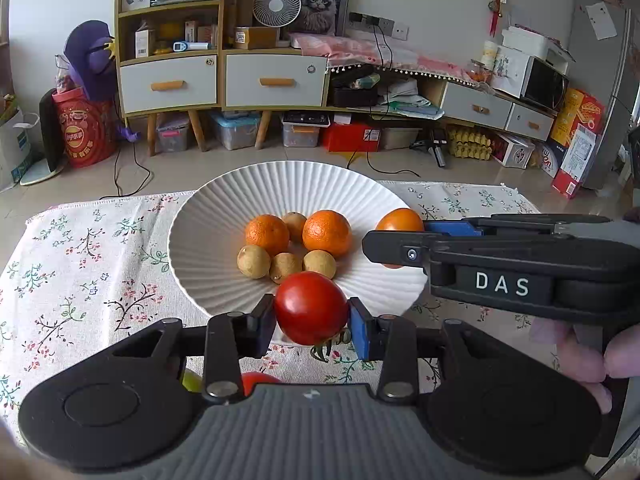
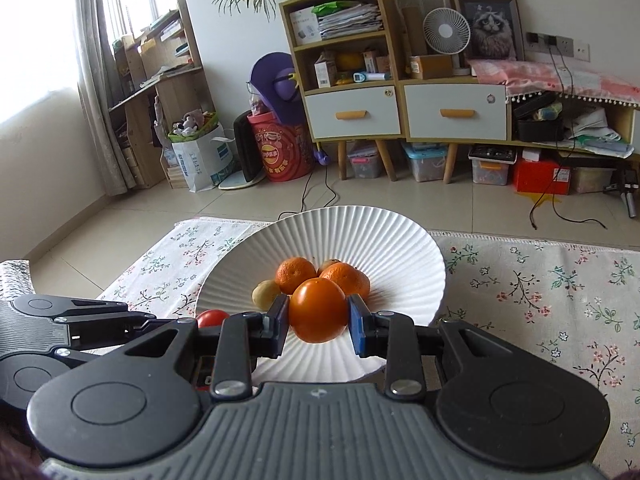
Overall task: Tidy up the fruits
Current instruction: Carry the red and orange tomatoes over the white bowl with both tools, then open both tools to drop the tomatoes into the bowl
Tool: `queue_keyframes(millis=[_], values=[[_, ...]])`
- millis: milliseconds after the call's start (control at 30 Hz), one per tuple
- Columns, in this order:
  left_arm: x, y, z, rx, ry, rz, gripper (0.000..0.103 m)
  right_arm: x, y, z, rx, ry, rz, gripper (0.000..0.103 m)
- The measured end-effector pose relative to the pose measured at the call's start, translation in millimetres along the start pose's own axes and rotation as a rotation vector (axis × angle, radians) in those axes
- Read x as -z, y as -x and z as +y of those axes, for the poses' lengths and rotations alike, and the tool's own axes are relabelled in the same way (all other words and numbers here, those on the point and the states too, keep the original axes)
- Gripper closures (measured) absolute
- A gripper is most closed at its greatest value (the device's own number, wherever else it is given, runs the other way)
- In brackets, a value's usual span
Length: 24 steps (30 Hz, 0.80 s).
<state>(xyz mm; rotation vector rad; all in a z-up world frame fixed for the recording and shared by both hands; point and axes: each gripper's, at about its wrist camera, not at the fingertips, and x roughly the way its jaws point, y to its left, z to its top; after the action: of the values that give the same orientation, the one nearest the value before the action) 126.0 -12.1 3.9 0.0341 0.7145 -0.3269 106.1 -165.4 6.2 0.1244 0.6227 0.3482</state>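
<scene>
The left gripper (image 1: pixel 311 314), low in the left wrist view, was clamped on a red tomato (image 1: pixel 310 307) over the near rim of the white ribbed plate (image 1: pixel 208 240). The right gripper (image 2: pixel 318 319) pinched an orange tomato (image 2: pixel 318 310) above the same plate; seen from the left at mid-right, its body read "DAS". The plate held two tangerines (image 1: pixel 267 234) and four small brown fruits (image 1: pixel 253 261), on a floral tablecloth (image 1: pixel 80 264).
</scene>
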Motion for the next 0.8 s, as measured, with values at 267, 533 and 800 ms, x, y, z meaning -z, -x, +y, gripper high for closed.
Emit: queue_keyframes(millis=[267, 533, 800], values=[[-8, -15, -1, 0.006, -0.030, 0.008, 0.074, 1, -10, -12, -0.002, -0.003, 0.024, 0.075], [-11, -22, -5, 0.003, -0.029, 0.001, 0.074, 5, -12, -22, 0.020, -0.027, 0.035, 0.075], [-8, -27, -1, 0.002, -0.012, 0.015, 0.074, 4, -11, -23, 0.011, -0.045, 0.033, 0.069]])
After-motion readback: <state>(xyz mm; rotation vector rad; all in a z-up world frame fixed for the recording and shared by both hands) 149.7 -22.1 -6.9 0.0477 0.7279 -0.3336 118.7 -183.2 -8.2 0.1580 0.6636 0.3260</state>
